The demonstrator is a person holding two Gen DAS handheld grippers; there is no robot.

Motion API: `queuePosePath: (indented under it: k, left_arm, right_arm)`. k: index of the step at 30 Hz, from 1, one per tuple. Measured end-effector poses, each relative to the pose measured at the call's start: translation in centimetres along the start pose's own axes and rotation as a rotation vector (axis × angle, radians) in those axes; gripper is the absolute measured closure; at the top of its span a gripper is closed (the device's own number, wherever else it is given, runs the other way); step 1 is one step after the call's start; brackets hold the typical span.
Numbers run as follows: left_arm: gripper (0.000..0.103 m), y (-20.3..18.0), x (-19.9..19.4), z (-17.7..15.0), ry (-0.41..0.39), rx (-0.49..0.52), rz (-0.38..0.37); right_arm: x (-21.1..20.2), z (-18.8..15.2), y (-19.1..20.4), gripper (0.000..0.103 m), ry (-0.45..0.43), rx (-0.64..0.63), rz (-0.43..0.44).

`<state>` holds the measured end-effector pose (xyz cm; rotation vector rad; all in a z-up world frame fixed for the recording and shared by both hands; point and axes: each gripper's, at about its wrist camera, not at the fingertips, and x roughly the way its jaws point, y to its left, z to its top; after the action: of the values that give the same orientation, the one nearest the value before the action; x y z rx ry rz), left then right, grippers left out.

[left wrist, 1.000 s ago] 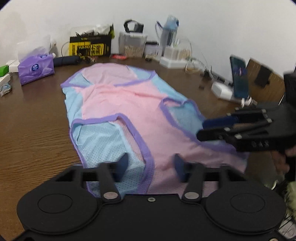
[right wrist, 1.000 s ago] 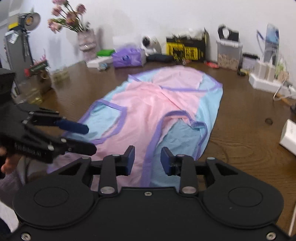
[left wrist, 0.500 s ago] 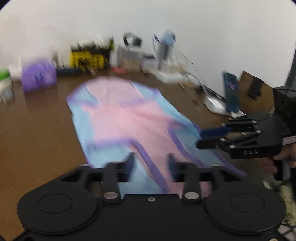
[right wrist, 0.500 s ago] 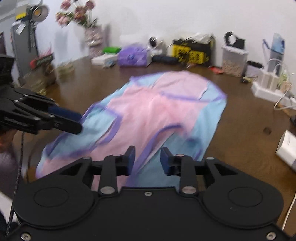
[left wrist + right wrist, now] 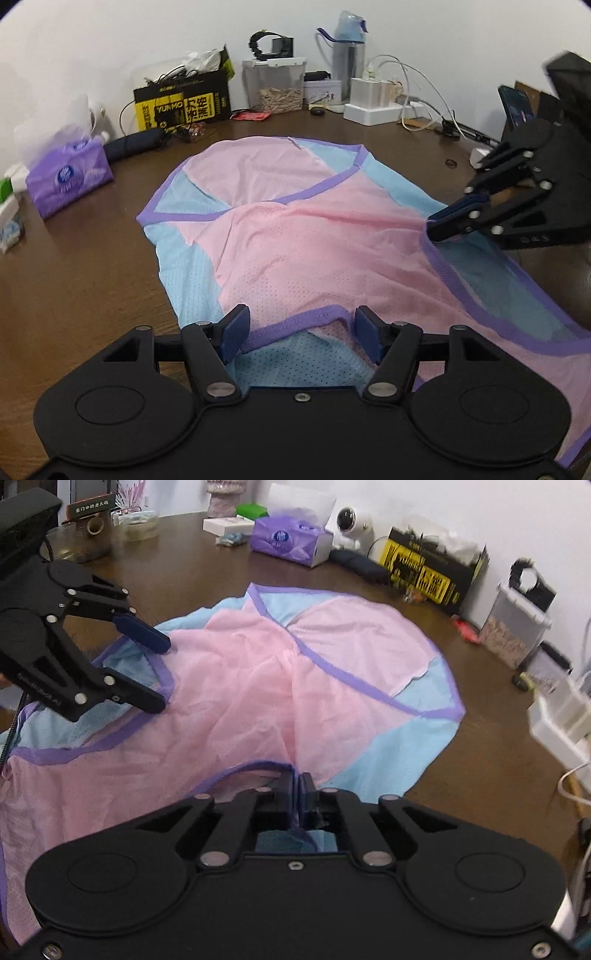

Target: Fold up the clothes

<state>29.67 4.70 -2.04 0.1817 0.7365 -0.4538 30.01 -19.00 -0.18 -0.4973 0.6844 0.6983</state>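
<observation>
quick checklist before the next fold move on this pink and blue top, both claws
1. Right claw shut on the purple armhole trim of the top: ok, fabric is pinched between its closed fingers.
2. Left claw gripping the other armhole: not ok, its fingers stand open on either side of the trim, nothing pinched.
3. Both sides lifted evenly: not ok, only the right side is pulled up, with taut creases running to that claw.
4. Far end of the top lying flat on the table: ok, apart from a few wrinkles.
5. Fold path free of clutter: ok, the tissue box and yellow box sit beyond the fabric.
</observation>
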Motion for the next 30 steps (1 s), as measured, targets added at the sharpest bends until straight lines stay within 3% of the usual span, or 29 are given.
queuePosePath:
  k: [3,6,7,9,18,21,24,28,30]
  left_arm:
    - [0.041,0.1,-0.1,-0.2,-0.006,-0.006,-0.004]
    - [0.041,0.1,-0.3,-0.4,-0.010,-0.008,-0.006]
    - [0.041,0.1,-0.4,-0.5,-0.011,-0.009,-0.006]
    - [0.041,-0.1,-0.8,-0.6,-0.006,-0.009,-0.006]
    - [0.040,-0.5,-1.5,-1.3,-0.008,0.001,-0.010]
    - [0.040,-0.4,-1.6,-1.4,-0.011,-0.002,-0.013]
    - [0.040,-0.4,-1.7,-1.5,-0.014,-0.003,-0.011]
    - [0.039,-0.4,-1.7,-1.5,-0.013,0.001,-0.015]
    - [0.038,-0.3,-1.8,-1.5,-0.006,0.003,-0.021]
  right_arm:
    - [-1.9,-1.4,0.9,0.098,-0.022,-0.021,-0.008]
    - [-1.6,-2.4,1.7,0.096,0.006,-0.039,0.040]
    - [-1.5,-2.3,1.7,0.086,0.002,-0.037,0.046]
    - [-1.3,-2.2,1.9,0.080,-0.007,-0.035,0.057]
    - [-0.1,-1.8,2.4,0.082,-0.046,-0.022,0.105]
    - [-1.0,-0.9,2.0,0.096,-0.028,0.023,0.132]
    - [-3.1,-1.4,2.1,0.096,-0.042,-0.018,0.111]
    - [-3.4,-2.1,2.3,0.084,0.016,-0.048,0.125]
    - [-3.2,-2.1,2.4,0.076,0.003,-0.035,0.131]
